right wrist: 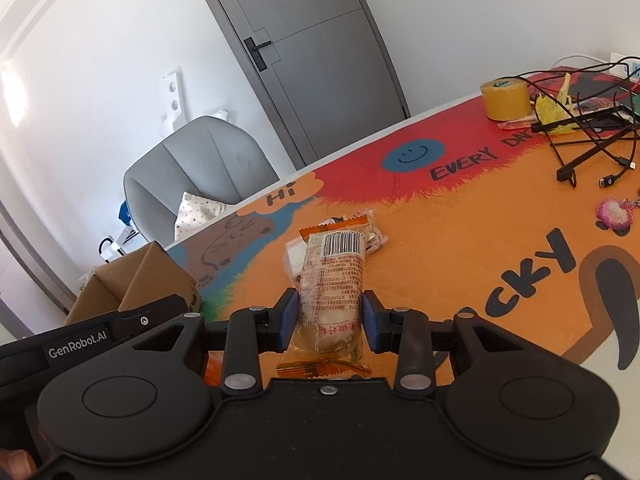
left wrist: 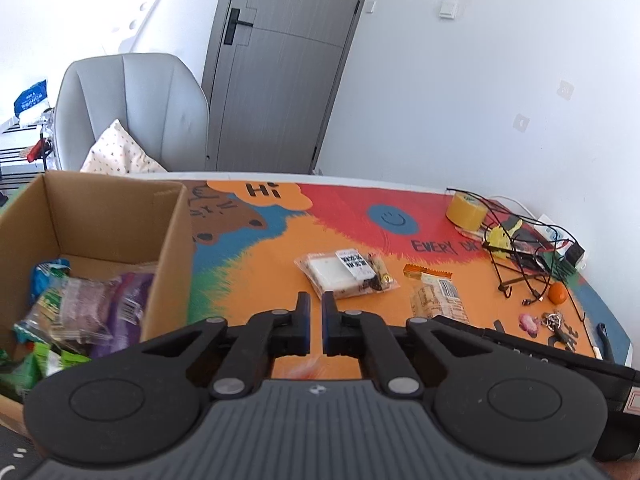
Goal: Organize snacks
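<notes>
My right gripper (right wrist: 330,299) is shut on an orange-ended snack packet (right wrist: 334,280), its blue pads pressing both long sides; the barcode end sticks out forward. The same packet (left wrist: 438,300) shows in the left wrist view, right of my left gripper (left wrist: 316,300), which is shut with nothing in it. A clear packet (left wrist: 346,274) with a white cake and small sweets lies on the mat just beyond both grippers, partly hidden behind the held packet (right wrist: 294,258). A cardboard box (left wrist: 172,240) at the left holds several snack packets (left wrist: 88,308).
The colourful mat (left wrist: 280,248) covers the table. At its far right are a yellow tape roll (left wrist: 466,210), a tangle of cables on a wire stand (left wrist: 520,256), a small orange ball (left wrist: 557,293) and a pink charm (left wrist: 528,323). A grey chair (left wrist: 132,112) stands behind the box.
</notes>
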Demonstrator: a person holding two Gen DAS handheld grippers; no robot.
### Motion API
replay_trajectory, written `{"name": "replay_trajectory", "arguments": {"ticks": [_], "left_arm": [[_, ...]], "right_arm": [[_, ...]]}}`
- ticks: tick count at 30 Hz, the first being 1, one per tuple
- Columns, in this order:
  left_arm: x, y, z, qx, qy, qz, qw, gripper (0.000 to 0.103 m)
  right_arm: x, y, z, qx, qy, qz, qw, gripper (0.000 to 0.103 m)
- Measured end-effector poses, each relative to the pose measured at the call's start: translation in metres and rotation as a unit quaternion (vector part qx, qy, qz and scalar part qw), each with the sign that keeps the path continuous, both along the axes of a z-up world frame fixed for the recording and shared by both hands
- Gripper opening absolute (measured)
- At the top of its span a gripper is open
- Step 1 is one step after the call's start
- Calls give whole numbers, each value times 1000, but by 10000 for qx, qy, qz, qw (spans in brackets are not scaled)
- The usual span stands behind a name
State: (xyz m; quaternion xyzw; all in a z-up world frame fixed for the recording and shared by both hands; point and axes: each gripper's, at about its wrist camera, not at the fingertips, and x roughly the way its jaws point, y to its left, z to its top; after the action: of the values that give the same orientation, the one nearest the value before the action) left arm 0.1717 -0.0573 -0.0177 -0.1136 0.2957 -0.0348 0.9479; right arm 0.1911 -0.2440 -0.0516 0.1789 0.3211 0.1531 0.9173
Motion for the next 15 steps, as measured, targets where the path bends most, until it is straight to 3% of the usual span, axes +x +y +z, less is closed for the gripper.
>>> {"name": "replay_trajectory", "arguments": {"ticks": [9,12,15], "left_arm": [[-3,2,-10,65,329,-25,9994,9],[-1,-1,-18,40,540,-80,9985,19],[-3,-9,-26,182,565,-108,9982,40]], "right_arm": [[-10,6,3,-33,-55,17,10000,35],[-12,3,-3,-41,8,-51,10000,35],[-14,-1,-8,-9,67,-105,9999,35]]}}
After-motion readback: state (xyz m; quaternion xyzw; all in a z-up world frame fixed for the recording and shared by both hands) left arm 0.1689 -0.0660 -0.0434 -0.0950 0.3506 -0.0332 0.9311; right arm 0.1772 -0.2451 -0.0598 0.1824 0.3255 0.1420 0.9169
